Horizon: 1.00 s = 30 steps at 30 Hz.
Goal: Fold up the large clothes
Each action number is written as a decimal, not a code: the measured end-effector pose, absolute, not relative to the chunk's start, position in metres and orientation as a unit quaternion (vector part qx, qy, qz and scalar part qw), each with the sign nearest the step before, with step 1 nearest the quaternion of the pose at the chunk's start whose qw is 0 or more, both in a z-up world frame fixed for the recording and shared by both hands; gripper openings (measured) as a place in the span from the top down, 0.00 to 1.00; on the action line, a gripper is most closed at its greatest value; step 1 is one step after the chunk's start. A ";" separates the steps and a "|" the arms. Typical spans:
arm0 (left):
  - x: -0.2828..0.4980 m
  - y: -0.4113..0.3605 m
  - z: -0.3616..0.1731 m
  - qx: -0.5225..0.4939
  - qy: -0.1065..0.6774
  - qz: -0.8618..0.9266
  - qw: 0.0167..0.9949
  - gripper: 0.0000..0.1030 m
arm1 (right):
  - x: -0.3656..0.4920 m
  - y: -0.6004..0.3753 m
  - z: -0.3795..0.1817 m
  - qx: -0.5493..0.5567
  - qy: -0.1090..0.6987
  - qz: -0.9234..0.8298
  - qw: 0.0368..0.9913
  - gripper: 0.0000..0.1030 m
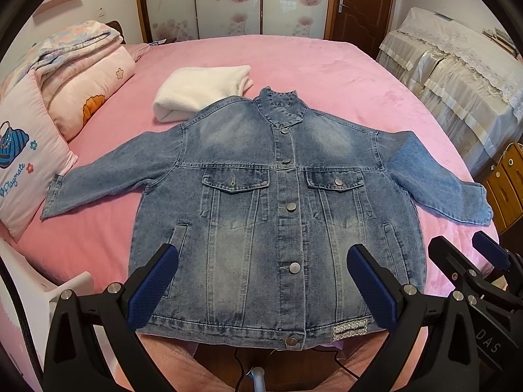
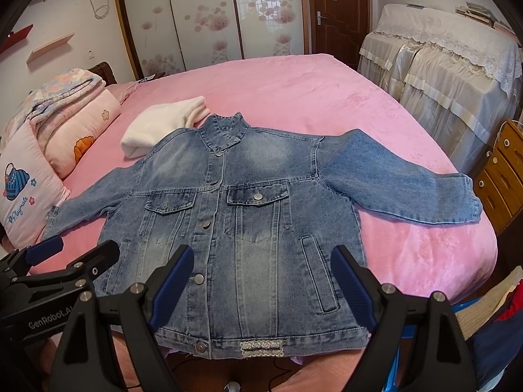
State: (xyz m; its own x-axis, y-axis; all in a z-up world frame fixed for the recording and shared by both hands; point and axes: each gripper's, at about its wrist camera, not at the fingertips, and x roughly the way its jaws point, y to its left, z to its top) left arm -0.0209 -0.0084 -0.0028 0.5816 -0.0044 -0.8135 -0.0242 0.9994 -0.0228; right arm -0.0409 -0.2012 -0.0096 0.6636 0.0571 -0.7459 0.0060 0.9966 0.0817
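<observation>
Denim jacket [image 1: 278,215] lies face up and buttoned on the pink bed [image 1: 327,65], sleeves spread out to both sides, collar pointing away, hem at the near edge of the bed. A patch on the hem [image 2: 261,348] sits just beside the bottom button.

Left gripper [image 1: 261,281]: fingers spread wide, nothing between them, held above the lower part of the jacket; whether the tips touch the cloth cannot be told. Right gripper [image 2: 261,281]: likewise wide open, empty, over the lower jacket, beside the left one.

A folded white towel [image 1: 199,94] lies behind the jacket's shoulder, its near edge under or touching the denim. Pillows and a folded quilt [image 1: 75,75] are stacked at the left side of the bed. A lace-covered piece of furniture [image 2: 451,65] stands to the right, well apart from the jacket.
</observation>
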 end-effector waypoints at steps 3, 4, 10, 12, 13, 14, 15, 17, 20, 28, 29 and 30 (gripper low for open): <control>-0.019 -0.006 -0.003 -0.018 0.460 0.007 0.888 0.01 | -0.040 -0.200 -0.010 0.039 0.410 0.015 0.911 0.16; -0.019 -0.006 -0.003 -0.018 0.460 0.007 0.888 0.01 | -0.040 -0.200 -0.010 0.039 0.411 0.015 0.911 0.16; -0.019 -0.006 -0.003 -0.017 0.460 0.009 0.888 0.01 | -0.039 -0.200 -0.011 0.038 0.410 0.016 0.911 0.16; -0.019 -0.005 -0.003 -0.017 0.460 0.009 0.888 0.01 | -0.039 -0.200 -0.011 0.039 0.411 0.016 0.911 0.16; -0.019 -0.005 -0.003 -0.017 0.460 0.009 0.887 0.01 | -0.040 -0.200 -0.011 0.038 0.410 0.016 0.911 0.16; -0.019 -0.005 -0.003 -0.017 0.460 0.009 0.888 0.01 | -0.039 -0.199 -0.011 0.039 0.410 0.016 0.911 0.16; -0.019 -0.005 -0.003 -0.017 0.460 0.009 0.888 0.01 | -0.040 -0.200 -0.011 0.038 0.410 0.016 0.911 0.16; -0.019 -0.005 -0.003 -0.017 0.460 0.009 0.888 0.01 | -0.039 -0.199 -0.011 0.037 0.409 0.016 0.912 0.16; -0.018 -0.005 -0.003 -0.017 0.460 0.009 0.888 0.01 | -0.039 -0.199 -0.011 0.038 0.409 0.016 0.911 0.16; -0.017 -0.004 -0.004 -0.018 0.461 0.009 0.887 0.01 | -0.038 -0.199 -0.013 0.040 0.411 0.017 0.911 0.16; -0.017 -0.004 -0.004 -0.018 0.462 0.009 0.887 0.01 | -0.038 -0.198 -0.014 0.041 0.411 0.017 0.911 0.16; -0.017 -0.004 -0.004 -0.018 0.462 0.009 0.887 0.01 | -0.038 -0.198 -0.014 0.041 0.411 0.017 0.910 0.16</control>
State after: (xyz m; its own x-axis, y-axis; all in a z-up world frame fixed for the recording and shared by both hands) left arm -0.0167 -0.0044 -0.0035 0.5728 -0.0004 -0.8197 -0.0323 0.9992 -0.0231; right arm -0.0376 -0.1984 -0.0136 0.6608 0.0644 -0.7478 0.0027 0.9961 0.0882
